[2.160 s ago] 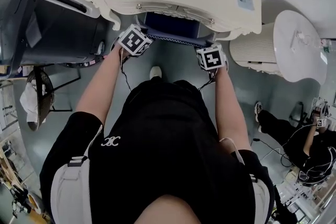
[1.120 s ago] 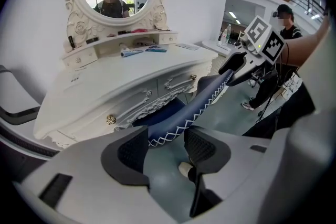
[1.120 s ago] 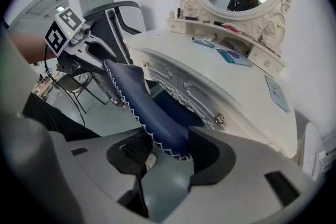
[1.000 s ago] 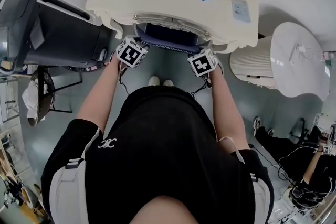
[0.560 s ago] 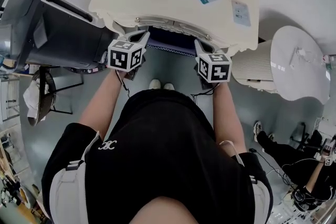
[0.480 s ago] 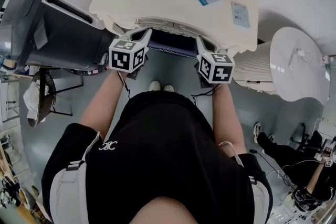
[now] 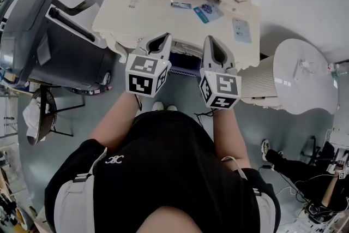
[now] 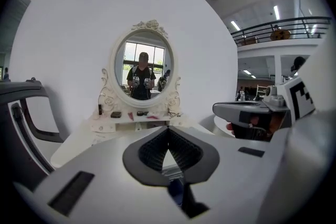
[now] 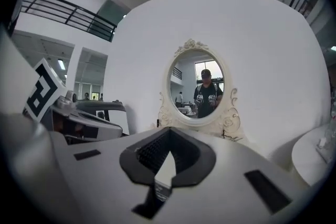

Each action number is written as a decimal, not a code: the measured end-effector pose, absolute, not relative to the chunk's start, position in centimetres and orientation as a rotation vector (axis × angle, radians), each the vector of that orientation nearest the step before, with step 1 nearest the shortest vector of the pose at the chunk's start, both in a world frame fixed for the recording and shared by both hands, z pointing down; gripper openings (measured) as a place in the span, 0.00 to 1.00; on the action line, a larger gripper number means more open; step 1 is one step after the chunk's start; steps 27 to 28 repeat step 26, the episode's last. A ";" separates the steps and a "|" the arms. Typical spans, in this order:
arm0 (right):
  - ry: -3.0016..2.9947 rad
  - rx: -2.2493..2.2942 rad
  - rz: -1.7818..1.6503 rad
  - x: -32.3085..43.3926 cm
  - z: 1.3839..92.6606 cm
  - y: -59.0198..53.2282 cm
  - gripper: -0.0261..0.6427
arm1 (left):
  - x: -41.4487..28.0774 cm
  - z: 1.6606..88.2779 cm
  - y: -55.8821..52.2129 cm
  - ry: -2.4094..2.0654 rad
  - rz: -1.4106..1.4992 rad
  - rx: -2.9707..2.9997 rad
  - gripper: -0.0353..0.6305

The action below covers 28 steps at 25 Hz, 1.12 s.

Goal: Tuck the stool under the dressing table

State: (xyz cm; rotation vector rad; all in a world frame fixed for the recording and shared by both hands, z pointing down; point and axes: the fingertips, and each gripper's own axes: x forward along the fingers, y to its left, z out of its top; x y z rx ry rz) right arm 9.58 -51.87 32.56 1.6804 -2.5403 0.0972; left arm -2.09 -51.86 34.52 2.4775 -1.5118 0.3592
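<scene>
**Claw state.** In the left gripper view, your left claw (image 8: 168, 129) is clenched: the ribbed pads meet at the tips and nothing sits between them. In the right gripper view, your right claw (image 9: 169, 130) is clenched in the same way and is also empty.

**Claw position.** In the head view, the left claw (image 7: 162, 40) and the right claw (image 7: 211, 44) are side by side but apart. Both overlap the front edge of the counter (image 7: 122, 13). Each marker cube faces up toward you, the left cube (image 7: 145, 75) and the right cube (image 7: 220, 90). Both claws point at the oval mirror (image 8: 143, 73), which each gripper view shows straight ahead. You are reflected in it, holding both claws. The left gripper view shows the right claw at its right edge, and the right gripper view shows the left claw at its left edge.

**Stool position.** The stool (image 7: 184, 61) is under the counter, in the kneehole. Only a strip of its dark blue seat shows below the front edge, between the two claws. Neither claw touches it. Your shoes (image 7: 163, 108) are on the floor just in front of it.

**Surroundings.** Small items, including a blue card (image 7: 206, 12), lie on the counter. A dark grey machine (image 7: 49, 35) stands beside the counter's left end.
</scene>
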 end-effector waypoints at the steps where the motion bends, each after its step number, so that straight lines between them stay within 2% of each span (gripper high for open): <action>1: -2.552 1.685 0.130 9.6 32.8 -51.7 0.05 | -1.9 34.7 -51.7 -1.508 0.366 2.480 0.06; 8: -2.563 1.653 0.217 9.1 34.0 -51.4 0.05 | -2.0 36.2 -51.5 -1.504 0.412 2.463 0.06; 28: -2.507 1.628 0.193 8.8 35.6 -50.9 0.05 | -1.0 36.8 -51.0 -1.473 0.447 2.508 0.06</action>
